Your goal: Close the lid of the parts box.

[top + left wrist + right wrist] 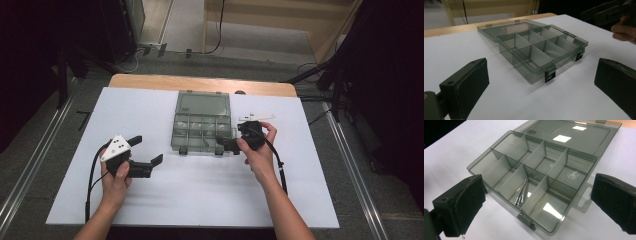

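A translucent grey compartment box (201,131) lies open at the middle of the white tabletop, its lid (204,104) flat behind it. In the right gripper view the box (509,150) has several divided cells, and thin metal pins (522,192) lie in the middle front cell. My right gripper (233,138) is open at the box's front right corner, its jaws (536,202) spread wide on either side of the front cells with nothing between them. My left gripper (147,150) is open to the left of the box, pointing at the box (541,47) from a short way off.
The white sheet (190,200) covers a wooden table whose far edge (200,82) is bare. The person's other hand (624,31) shows at the upper right of the left gripper view. Cables and metal rails (350,165) lie on the floor around the table.
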A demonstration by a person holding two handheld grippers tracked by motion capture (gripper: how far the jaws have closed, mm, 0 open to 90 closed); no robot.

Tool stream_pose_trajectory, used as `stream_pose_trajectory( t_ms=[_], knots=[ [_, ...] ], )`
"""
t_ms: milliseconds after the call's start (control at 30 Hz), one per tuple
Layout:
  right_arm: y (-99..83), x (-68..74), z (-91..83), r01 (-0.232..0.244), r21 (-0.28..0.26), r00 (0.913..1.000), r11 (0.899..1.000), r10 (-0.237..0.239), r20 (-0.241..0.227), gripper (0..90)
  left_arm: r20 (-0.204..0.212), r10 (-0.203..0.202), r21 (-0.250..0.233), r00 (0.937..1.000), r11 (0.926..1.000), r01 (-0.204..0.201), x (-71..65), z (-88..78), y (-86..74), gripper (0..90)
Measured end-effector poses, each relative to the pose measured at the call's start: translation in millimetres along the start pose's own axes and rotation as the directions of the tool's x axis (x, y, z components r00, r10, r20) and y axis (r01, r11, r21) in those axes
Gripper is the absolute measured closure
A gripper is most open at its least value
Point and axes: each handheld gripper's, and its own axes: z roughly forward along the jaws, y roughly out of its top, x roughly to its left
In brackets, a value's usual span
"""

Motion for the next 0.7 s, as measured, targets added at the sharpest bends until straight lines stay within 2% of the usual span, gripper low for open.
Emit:
stream_pose_trajectory(
  t_ms=[133,400,700],
  knots=[
    [-0.6,-4.9,-0.4,-0.02,-0.003,0.9998,1.0,0.02,0.009,1.4,0.03,-0.008,0.005,0.9995,1.0,0.008,-3.9,15.0,4.4,0.0],
    [-1.0,-10.9,-2.8,-0.025,-0.017,0.9996,1.0,0.025,0.01,3.9,0.072,-0.03,0.007,0.9969,0.9995,0.03,-4.1,41.6,7.3,0.0],
    [-2.0,-18.4,1.1,-0.041,-0.026,0.9991,0.999,0.041,0.013,4.9,0.079,-0.032,0.025,0.9964,0.9993,0.03,-0.3,65.3,7.7,0.0]
  ],
)
